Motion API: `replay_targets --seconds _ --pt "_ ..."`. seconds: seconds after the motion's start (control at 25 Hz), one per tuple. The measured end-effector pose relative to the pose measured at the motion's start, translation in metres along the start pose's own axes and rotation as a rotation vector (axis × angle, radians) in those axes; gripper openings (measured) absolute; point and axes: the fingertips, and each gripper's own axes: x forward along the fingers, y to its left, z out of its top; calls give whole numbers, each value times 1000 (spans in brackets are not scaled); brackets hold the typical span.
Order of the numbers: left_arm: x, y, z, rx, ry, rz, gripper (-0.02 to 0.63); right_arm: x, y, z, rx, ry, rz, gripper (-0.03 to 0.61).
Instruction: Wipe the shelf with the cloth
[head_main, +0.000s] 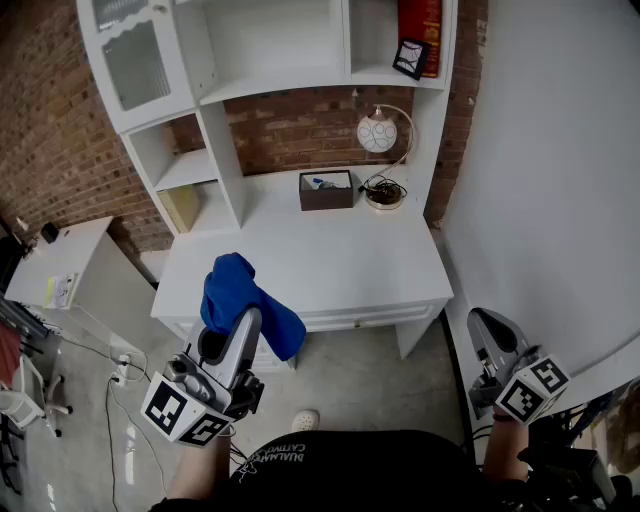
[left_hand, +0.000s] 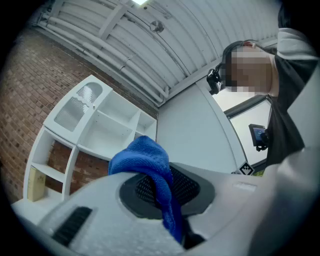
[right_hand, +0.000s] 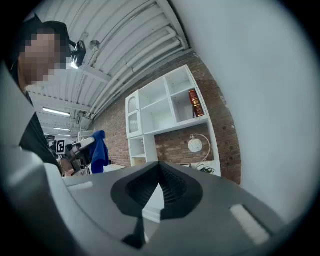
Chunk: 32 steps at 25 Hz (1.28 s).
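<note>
Left gripper (head_main: 240, 325) is clamped tight on the blue cloth (head_main: 238, 290), which drapes over its tips and hides them, above the desk's (head_main: 330, 270) near left edge, well apart from the shelf unit (head_main: 275, 85). Far back, a brown box (head_main: 326, 192) holds something pale, too small to tell. Right gripper (head_main: 488, 330), near right: jaws together, empty.

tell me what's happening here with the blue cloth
A person stands facing a white shelf unit with a claw in each hand. The left claw is shut on a blue cloth and holds it up in the air, clear of the desk top and the shelves. The right claw hangs low at the side, shut and empty. No wiping has begun yet.
</note>
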Motion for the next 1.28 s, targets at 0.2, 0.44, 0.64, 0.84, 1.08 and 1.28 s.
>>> replay_targets --seconds 0.2,0.44,0.64,0.84,1.08,1.28 --pt "1 2 -2 -8 3 4 34 3 -1 0 -1 5 4 6" --pt "1 5 -3 -28 -5 2 34 4 1 0 -9 12 9 6" --pt "4 7 -6 -33 -2 -8 34 6 5 -2 -3 20 15 8" --pt "9 26 -9 -31 11 -9 34 27 6 -5 -3 38 13 8" --pt "11 78 -1 -29 -3 -15 34 67 10 -6 15 48 -31 8" --pt "15 130 10 -38 -15 -41 34 112 24 -2 36 37 -67 8"
